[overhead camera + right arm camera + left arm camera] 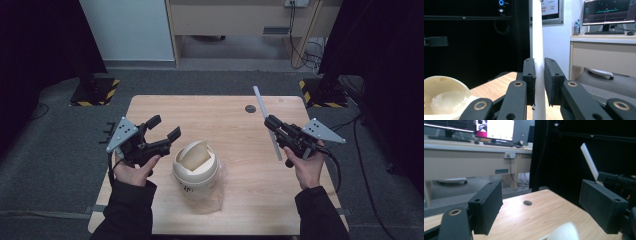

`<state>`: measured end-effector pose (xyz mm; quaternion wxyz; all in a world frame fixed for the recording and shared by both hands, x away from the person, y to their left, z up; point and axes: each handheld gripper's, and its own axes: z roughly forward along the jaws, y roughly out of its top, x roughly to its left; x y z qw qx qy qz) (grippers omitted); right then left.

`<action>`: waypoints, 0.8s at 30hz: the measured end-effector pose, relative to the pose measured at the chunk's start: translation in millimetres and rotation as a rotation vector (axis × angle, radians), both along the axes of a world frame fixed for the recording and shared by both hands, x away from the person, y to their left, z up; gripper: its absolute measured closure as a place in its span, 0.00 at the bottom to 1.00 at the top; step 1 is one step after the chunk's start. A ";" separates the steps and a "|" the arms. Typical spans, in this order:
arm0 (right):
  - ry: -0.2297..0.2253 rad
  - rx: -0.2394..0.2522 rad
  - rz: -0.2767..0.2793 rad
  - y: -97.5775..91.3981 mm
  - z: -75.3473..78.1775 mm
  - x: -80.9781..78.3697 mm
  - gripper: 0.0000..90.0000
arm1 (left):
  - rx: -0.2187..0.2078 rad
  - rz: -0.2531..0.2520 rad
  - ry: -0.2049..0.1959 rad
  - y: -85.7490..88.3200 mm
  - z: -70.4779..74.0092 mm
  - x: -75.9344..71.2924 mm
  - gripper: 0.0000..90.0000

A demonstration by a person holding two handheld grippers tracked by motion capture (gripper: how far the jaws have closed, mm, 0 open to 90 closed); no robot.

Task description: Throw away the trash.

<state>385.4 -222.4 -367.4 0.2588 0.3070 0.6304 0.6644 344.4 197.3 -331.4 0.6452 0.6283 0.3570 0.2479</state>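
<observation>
The right gripper (pixel 270 121) is clamped on a white straw (pixel 266 120), its 2 pads pinching the shaft near the middle so the straw stands free at both ends, probably ready to be pushed into the drink. The left gripper (pixel 165 127) hangs just left of the lidded cup (pixel 196 167) with its jaws spread and nothing between them, perhaps to steady the cup. The cup, cream with a domed lid, sits inside a clear plastic bag (pixel 210 192) on the wooden table (pixel 225 115). Beyond the cup, a small round hole (pixel 250 108) marks the tabletop. Grey carpet surrounds the table; a desk with monitors (pixel 495 130) stands behind.
</observation>
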 end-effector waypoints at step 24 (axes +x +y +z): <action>-0.014 0.013 0.082 15.3 1.5 -6.7 0.89 | -0.007 -0.132 -0.050 -83.1 30.3 14.8 0.26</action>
